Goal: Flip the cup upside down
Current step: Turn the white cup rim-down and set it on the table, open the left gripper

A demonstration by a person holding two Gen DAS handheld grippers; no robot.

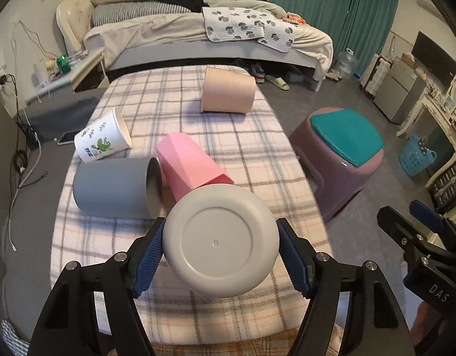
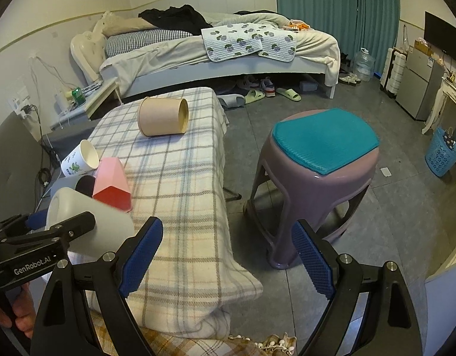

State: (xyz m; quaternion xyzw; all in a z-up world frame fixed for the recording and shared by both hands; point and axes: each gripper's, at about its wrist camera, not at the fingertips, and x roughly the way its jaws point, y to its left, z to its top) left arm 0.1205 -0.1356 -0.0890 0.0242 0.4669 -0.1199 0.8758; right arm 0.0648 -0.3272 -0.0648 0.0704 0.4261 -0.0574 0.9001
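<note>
My left gripper [image 1: 220, 252] is shut on a light grey cup [image 1: 220, 238], held above the near end of the plaid-covered table [image 1: 242, 154] with its round base facing the camera. The same cup shows in the right wrist view [image 2: 88, 222], held by the left gripper [image 2: 54, 225]. My right gripper [image 2: 228, 255] is open and empty, over the table's right edge. Lying on their sides on the table are a dark grey cup [image 1: 115, 188], a pink faceted cup [image 1: 189, 163], a white paper cup with green print [image 1: 101, 139] and a beige cup [image 1: 228, 90].
A purple stool with a teal seat [image 2: 317, 160] stands on the floor right of the table. A bed [image 2: 228, 50] lies behind the table, with shoes and slippers [image 2: 266, 89] under it. A blue basket [image 2: 443, 154] is at the far right.
</note>
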